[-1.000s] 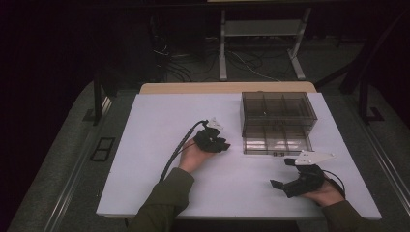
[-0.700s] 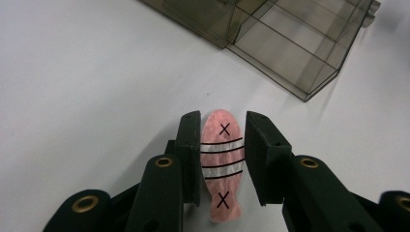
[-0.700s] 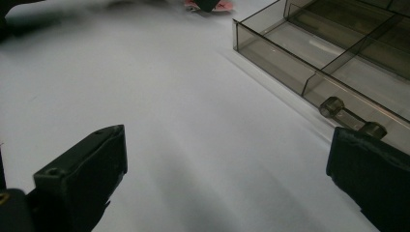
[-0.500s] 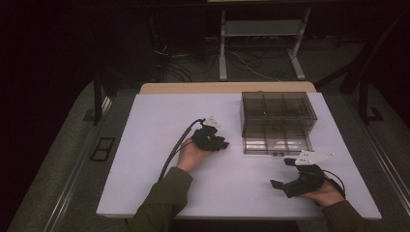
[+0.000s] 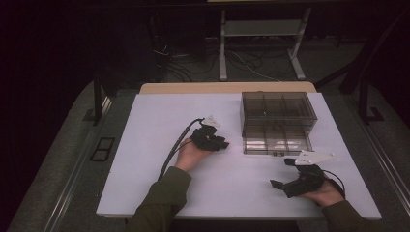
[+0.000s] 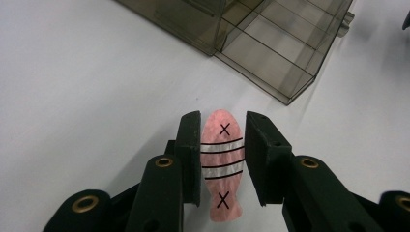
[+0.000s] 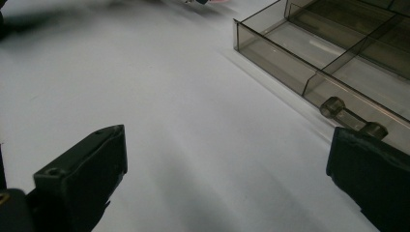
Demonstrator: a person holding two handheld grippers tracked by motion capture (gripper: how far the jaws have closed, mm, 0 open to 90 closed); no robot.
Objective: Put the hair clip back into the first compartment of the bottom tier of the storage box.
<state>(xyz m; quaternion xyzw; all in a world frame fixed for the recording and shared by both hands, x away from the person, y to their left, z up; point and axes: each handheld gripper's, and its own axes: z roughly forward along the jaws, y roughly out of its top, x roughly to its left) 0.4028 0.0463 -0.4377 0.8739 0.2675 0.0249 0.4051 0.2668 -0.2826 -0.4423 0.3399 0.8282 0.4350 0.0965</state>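
A pink fish-shaped piece [image 6: 221,164] with black crosses and silver stripes sits upright between my left gripper's [image 6: 223,123] jaws, which are shut on its sides just above the white table. In the high view the left gripper [image 5: 221,143] is at the table's middle, left of a smoky clear compartment box [image 5: 278,121]. My right gripper [image 5: 283,173] rests near the front right, below the box, its jaws wide apart with nothing between them [image 7: 225,140]. The box's front wall and small handle [image 7: 353,118] lie just beyond the right gripper.
The white table top [image 5: 154,145] has bare surface to the left and in front of the box. A cable [image 5: 176,145] trails from the left gripper toward the person's sleeve. Dark floor, stands and wires lie beyond the far edge.
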